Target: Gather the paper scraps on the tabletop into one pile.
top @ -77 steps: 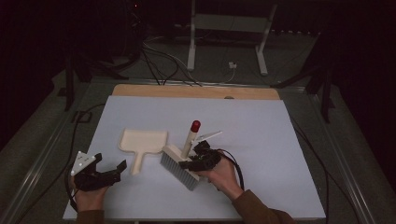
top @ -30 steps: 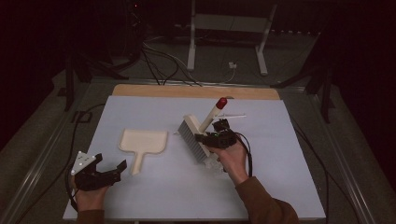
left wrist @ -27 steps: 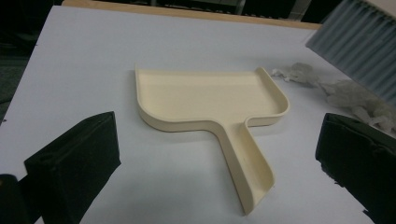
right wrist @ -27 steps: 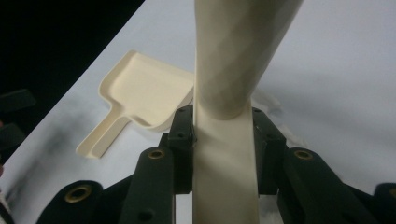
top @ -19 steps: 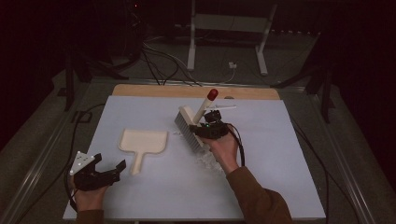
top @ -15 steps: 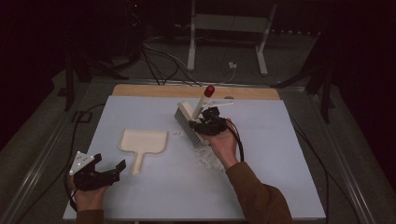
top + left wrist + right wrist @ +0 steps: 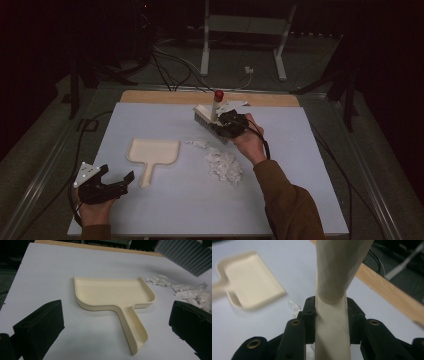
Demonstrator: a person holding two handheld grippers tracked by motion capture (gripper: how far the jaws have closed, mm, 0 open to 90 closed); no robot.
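While the right gripper (image 7: 227, 125) clamps the brush (image 7: 210, 120) beyond the paper scraps (image 7: 224, 164), the left gripper (image 7: 112, 182) waits wide and empty — next, probably, sweeping toward the dustpan (image 7: 152, 152).

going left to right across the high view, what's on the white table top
left gripper → dustpan → small paper scraps → larger paper scrap pile → right gripper shut on the brush, which is held up over the far edge
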